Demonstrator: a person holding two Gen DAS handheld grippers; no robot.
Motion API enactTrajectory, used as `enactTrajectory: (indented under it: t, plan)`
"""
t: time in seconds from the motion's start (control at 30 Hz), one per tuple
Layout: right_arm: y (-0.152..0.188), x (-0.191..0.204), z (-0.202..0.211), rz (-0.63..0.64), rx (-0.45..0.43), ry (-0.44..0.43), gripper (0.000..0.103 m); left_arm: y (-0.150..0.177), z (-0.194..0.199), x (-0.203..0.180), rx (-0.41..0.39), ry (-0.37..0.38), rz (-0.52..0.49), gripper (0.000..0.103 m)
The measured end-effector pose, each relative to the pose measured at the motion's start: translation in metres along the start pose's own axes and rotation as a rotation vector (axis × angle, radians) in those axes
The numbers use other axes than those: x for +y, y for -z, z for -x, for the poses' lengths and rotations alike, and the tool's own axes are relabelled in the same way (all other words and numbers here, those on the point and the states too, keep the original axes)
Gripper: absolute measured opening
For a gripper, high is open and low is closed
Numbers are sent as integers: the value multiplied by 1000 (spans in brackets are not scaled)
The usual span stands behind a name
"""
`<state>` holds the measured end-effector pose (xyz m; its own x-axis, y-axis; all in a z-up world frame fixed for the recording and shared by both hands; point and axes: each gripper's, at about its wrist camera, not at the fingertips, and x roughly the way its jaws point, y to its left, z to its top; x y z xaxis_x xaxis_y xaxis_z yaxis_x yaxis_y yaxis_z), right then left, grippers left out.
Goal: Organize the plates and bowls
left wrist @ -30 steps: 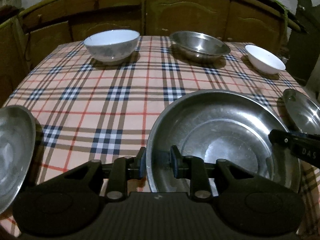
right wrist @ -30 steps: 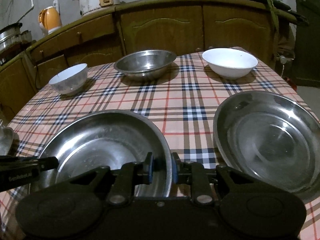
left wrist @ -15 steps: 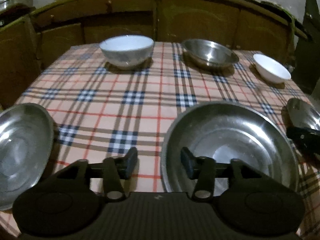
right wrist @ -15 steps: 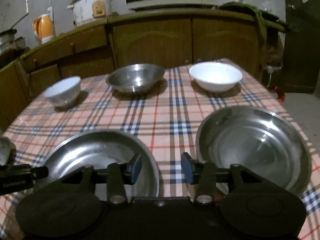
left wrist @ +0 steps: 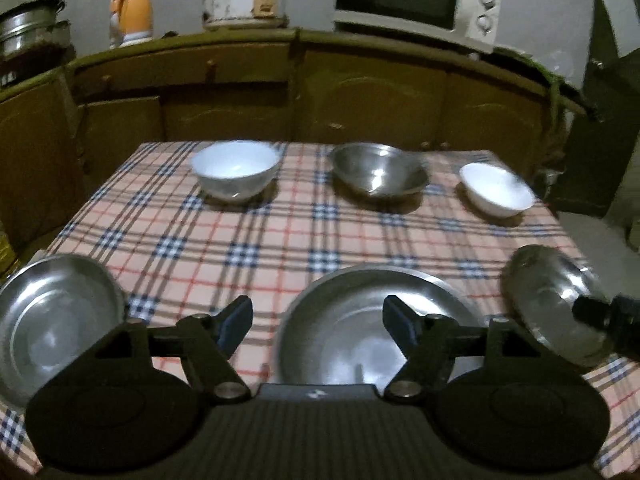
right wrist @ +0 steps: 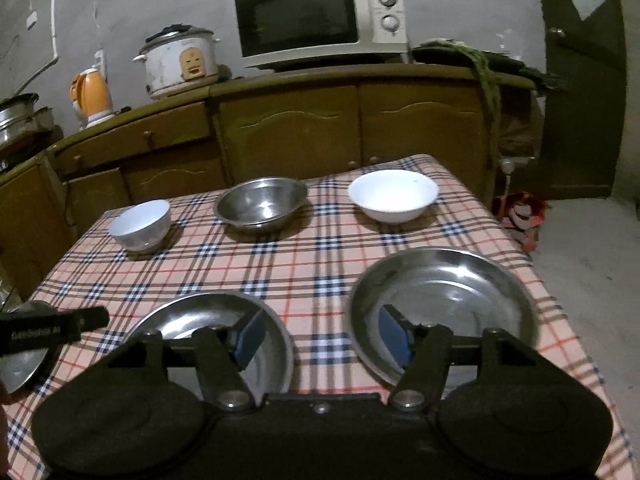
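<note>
Both hand-held grippers gape wide, empty; the middle steel plate (left wrist: 372, 320) lies just ahead of the left hand-held gripper (left wrist: 316, 318); the right hand-held gripper (right wrist: 320, 338) hovers between the plates, marginally further off.

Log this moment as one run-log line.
left tool: open, empty | right tool: open, empty | middle steel plate: on table, released | bowls: untouched
</note>
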<state>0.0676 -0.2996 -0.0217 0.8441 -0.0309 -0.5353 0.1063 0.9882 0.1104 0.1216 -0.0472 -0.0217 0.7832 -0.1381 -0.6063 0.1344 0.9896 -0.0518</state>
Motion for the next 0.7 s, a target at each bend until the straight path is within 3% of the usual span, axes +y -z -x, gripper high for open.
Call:
enactTrajectory:
  t: [0.43, 0.7]
  plan:
    - [-6, -58, 25, -23, -5, 132, 78, -6, 0, -69, 0, 128, -68, 74]
    - [-4, -85, 15, -47, -5, 160, 79, -5, -15, -96, 21, 135, -80, 74]
